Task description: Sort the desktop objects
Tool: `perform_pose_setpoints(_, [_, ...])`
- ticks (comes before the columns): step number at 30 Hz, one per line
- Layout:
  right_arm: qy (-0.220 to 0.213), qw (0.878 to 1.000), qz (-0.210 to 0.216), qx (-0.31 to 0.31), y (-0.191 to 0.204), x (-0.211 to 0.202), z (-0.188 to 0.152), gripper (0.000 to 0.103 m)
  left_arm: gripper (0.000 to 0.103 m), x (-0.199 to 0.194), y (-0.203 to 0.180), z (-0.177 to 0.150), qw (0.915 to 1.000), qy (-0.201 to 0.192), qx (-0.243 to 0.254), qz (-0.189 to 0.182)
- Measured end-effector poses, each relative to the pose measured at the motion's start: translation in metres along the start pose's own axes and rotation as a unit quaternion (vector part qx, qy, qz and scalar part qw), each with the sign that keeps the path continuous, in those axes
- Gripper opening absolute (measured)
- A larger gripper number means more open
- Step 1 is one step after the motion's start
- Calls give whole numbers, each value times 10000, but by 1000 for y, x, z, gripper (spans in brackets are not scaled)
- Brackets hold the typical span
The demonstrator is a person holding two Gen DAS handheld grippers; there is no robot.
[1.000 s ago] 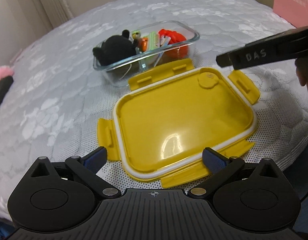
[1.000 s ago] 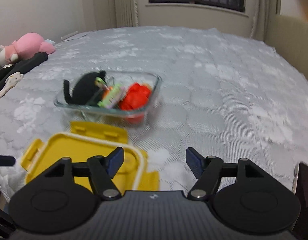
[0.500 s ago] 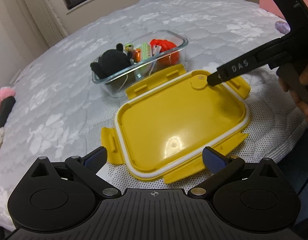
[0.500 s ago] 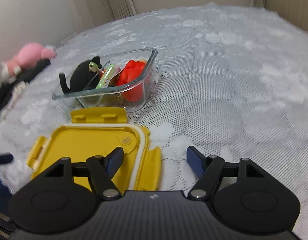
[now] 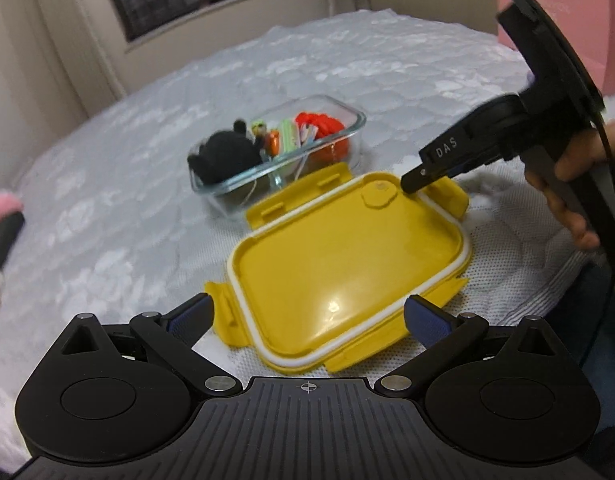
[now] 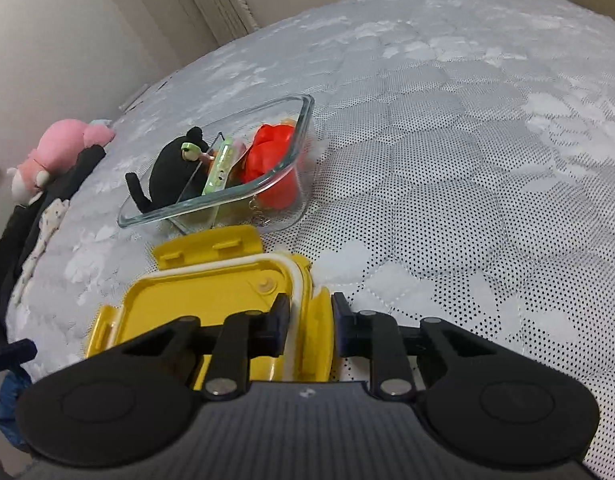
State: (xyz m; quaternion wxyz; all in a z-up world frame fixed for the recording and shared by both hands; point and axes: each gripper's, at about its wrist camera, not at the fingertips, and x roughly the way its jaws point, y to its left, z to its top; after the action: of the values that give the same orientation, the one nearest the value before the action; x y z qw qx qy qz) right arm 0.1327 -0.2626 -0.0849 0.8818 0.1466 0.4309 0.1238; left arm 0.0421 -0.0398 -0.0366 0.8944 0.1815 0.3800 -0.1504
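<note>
Yellow lid (image 5: 347, 256) lies on the bed (image 6: 467, 120), just beside the glass container (image 5: 357, 120). Right gripper (image 6: 307, 320) pinches the lid's edge; left gripper (image 5: 307, 312) hovers spread wide, empty.

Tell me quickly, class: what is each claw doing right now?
Left claw: open, holding nothing, hovering at the near edge of the yellow lid.
Right claw: closed on the yellow lid's side edge.
</note>
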Motion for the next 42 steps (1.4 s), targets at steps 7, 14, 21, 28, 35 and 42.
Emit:
perform_pose_setpoints(7, [-31,9998,-124,-144,9,-5,-2,23,103,8,8,6,9987,219,-452,74])
perform_pose_setpoints(14, [-206,9996,-162,67,-3,-11,-4,23,103,9,3,8,9992,205,-319,108])
perform_pose_setpoints(21, [-756,9941,-773,49,-12,-28,2,4,103,21,3,12,9990,276,-328,95])
perform_pose_setpoints(28, [-1040,9916,-743,-191,-8,-40,9,17,103,32,5,13,9987,358,-359,-33])
perform_pose_setpoints(35, [-1012,9921,-592,-441,18,-27,34,20,103,41,13,9,9977,424,-489,-181])
perform_pose_setpoints(42, [-491,9969,-462,-395,50,17,80,36,103,44,31,6,9953,410,-798,-362])
